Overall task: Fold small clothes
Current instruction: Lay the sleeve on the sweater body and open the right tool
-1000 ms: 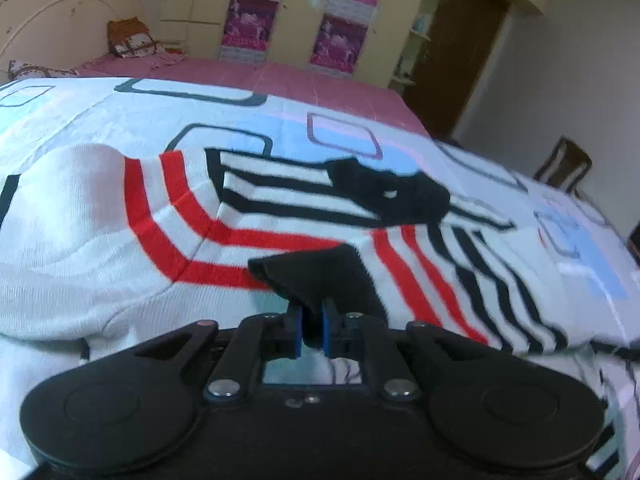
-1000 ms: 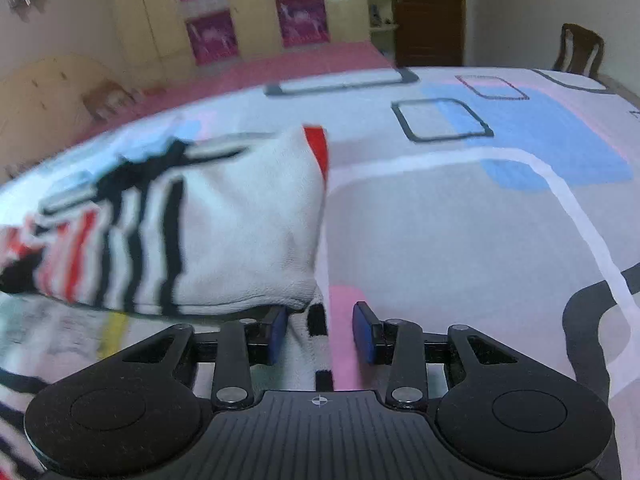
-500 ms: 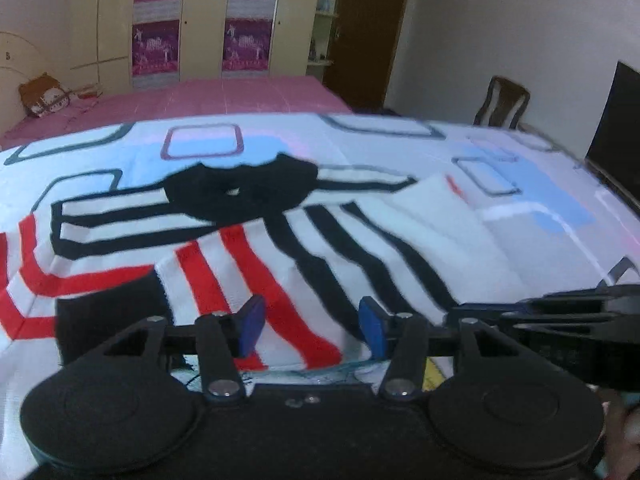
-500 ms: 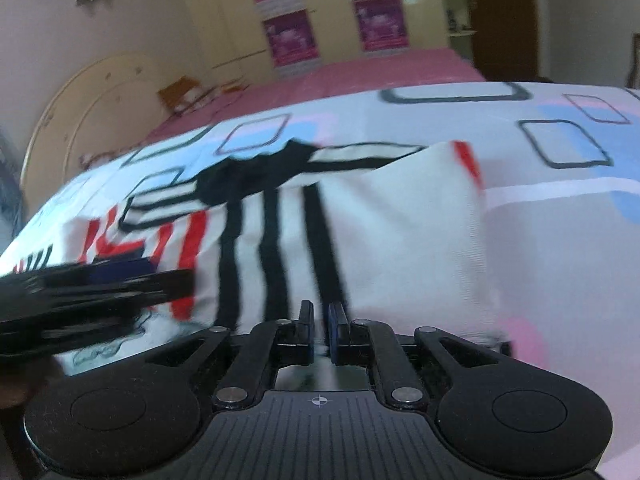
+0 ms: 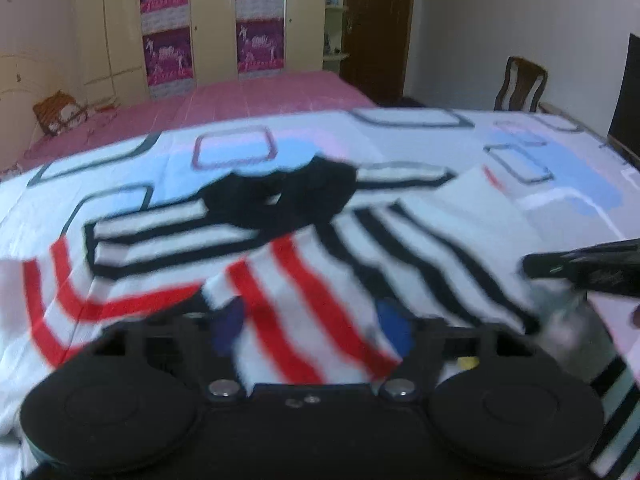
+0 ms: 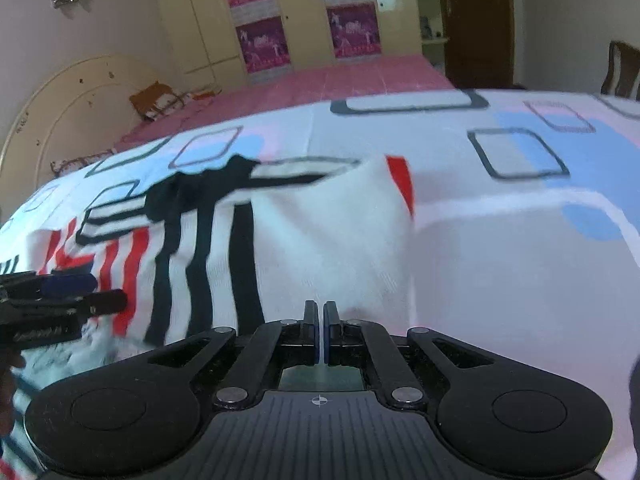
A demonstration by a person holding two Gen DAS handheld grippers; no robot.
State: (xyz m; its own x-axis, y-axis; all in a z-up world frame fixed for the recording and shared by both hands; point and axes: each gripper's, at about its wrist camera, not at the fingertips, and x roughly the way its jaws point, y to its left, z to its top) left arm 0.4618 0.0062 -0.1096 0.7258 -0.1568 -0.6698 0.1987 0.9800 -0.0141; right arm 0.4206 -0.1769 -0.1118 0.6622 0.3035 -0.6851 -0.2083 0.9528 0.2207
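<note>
since a second ago the left gripper [image 5: 310, 326] was opened over the red-and-black striped white knit sweater [image 5: 304, 280], lower centre, and the right gripper [image 6: 320, 330] clamped on its hem, so a fold is judged begun.

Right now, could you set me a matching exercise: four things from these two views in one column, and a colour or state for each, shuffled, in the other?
Things:
1. left gripper
2. right gripper
3. sweater collar
4. chair

States:
A. black, bunched
B. open, over red-striped cloth
C. brown, by the far wall
D. shut at the sweater's near edge

Pairs: 1-B, 2-D, 3-A, 4-C
</note>
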